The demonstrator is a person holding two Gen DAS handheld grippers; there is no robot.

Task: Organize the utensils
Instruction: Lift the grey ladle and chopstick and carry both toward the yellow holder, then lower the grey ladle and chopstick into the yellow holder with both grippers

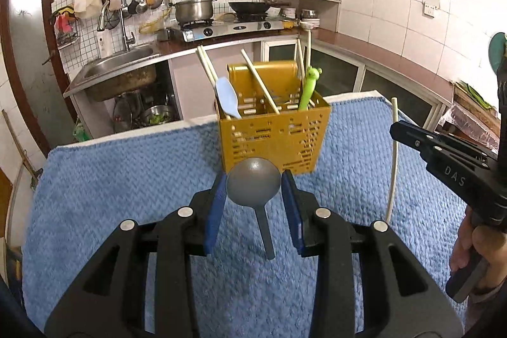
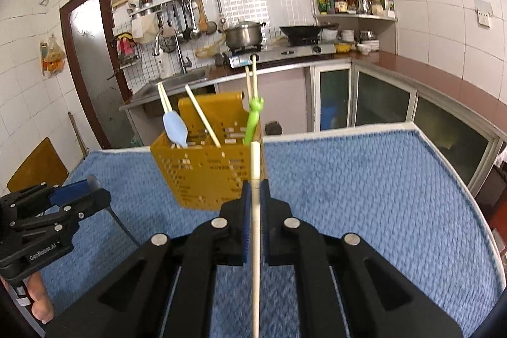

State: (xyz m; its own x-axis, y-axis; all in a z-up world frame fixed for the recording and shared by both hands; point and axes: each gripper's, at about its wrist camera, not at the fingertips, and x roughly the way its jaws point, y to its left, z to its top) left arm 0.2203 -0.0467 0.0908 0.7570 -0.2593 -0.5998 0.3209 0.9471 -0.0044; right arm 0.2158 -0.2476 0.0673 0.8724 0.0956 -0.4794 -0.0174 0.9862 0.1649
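left gripper (image 1: 254, 184) clamped on grey ladle (image 1: 253, 186) bowl: smooth, slip-prone | right gripper (image 2: 256, 184) pinching light, stiff chopstick (image 2: 255, 211) mid-shaft | yellow caddy (image 1: 275, 138) at 12 o'clock

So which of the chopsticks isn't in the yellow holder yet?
The one clamped upright in the right gripper, the held chopstick. The other chopsticks already stand inside the yellow holder.

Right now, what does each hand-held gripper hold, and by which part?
The left hand-held gripper clamps the grey spoon by its bowl, handle hanging down. The right hand-held gripper pinches a cream chopstick near its upper end.
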